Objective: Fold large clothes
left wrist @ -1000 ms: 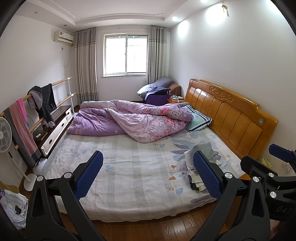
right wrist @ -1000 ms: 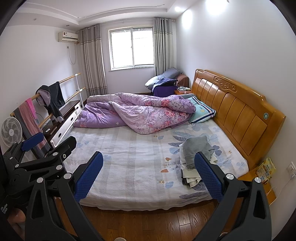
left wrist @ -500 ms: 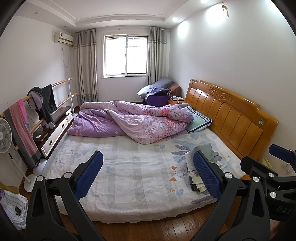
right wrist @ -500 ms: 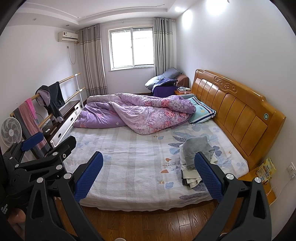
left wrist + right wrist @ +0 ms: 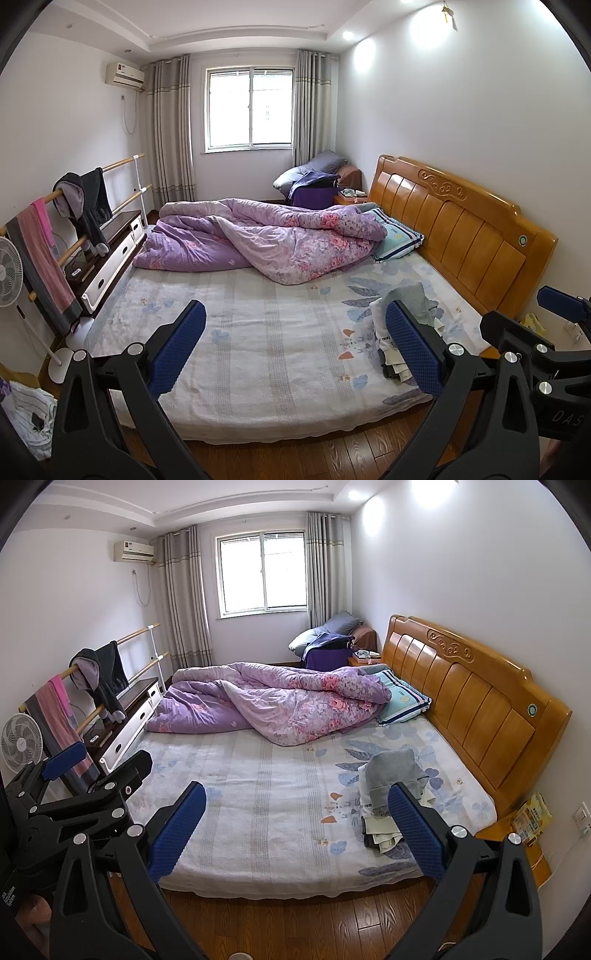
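- The left hand-held gripper (image 5: 293,306) has drifted by a hair: in its view the pile of clothes (image 5: 406,306) on the bed (image 5: 277,332) sits a touch further right than a second ago.
- The right hand-held gripper (image 5: 295,788) has tilted faintly, so the headboard (image 5: 472,686) sits slightly higher in its view.

White letters "DAS" stand on the black plastic body of the right gripper (image 5: 561,314), seen from the left wrist; other print is illegible.
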Action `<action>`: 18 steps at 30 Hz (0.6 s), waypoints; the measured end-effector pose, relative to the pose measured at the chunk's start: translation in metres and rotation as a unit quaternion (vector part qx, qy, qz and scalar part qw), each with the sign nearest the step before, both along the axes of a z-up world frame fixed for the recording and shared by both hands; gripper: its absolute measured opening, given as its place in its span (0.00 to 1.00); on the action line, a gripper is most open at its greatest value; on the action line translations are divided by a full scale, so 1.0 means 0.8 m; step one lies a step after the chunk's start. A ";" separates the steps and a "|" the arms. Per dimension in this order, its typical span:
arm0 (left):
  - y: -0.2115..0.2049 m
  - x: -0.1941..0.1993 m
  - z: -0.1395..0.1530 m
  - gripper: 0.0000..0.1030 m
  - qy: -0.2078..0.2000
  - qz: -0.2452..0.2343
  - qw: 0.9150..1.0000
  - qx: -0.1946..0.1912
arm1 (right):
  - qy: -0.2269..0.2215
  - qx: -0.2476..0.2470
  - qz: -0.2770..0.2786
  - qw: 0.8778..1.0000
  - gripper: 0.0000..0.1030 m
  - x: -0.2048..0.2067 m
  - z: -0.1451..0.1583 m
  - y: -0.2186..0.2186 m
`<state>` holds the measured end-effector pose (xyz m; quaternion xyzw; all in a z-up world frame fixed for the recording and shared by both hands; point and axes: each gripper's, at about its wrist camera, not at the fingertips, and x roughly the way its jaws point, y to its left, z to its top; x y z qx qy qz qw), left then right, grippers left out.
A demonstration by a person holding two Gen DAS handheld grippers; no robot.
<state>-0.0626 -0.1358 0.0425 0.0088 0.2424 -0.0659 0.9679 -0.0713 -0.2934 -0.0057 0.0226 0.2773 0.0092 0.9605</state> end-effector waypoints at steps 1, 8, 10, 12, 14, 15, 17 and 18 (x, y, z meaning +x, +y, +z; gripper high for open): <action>-0.001 -0.001 0.000 0.95 0.000 0.001 1.000 0.000 | -0.001 -0.001 0.000 1.000 0.92 -0.001 0.000 -0.001; -0.001 0.001 -0.003 0.95 0.002 0.000 1.000 0.001 | 0.001 -0.001 0.000 1.000 0.93 0.000 0.000 0.000; -0.002 0.000 -0.003 0.95 0.002 0.000 1.000 0.000 | 0.004 0.000 -0.002 1.000 0.92 0.003 -0.002 0.001; -0.001 0.003 -0.006 0.95 0.003 0.000 1.000 -0.002 | 0.003 0.000 -0.003 1.000 0.93 0.003 -0.003 0.003; 0.001 0.004 -0.005 0.95 0.003 -0.002 1.000 -0.001 | 0.004 0.000 -0.003 1.000 0.92 0.003 -0.003 0.002; 0.001 0.007 -0.007 0.95 0.004 -0.004 1.000 -0.002 | 0.004 0.000 -0.004 1.000 0.92 0.003 -0.003 0.003; 0.001 0.011 -0.011 0.95 0.006 -0.005 1.000 -0.002 | 0.004 0.000 -0.005 1.000 0.92 0.006 -0.005 0.004; 0.001 0.012 -0.011 0.95 0.006 -0.005 1.000 -0.002 | 0.006 0.000 -0.006 1.000 0.92 0.007 -0.007 0.005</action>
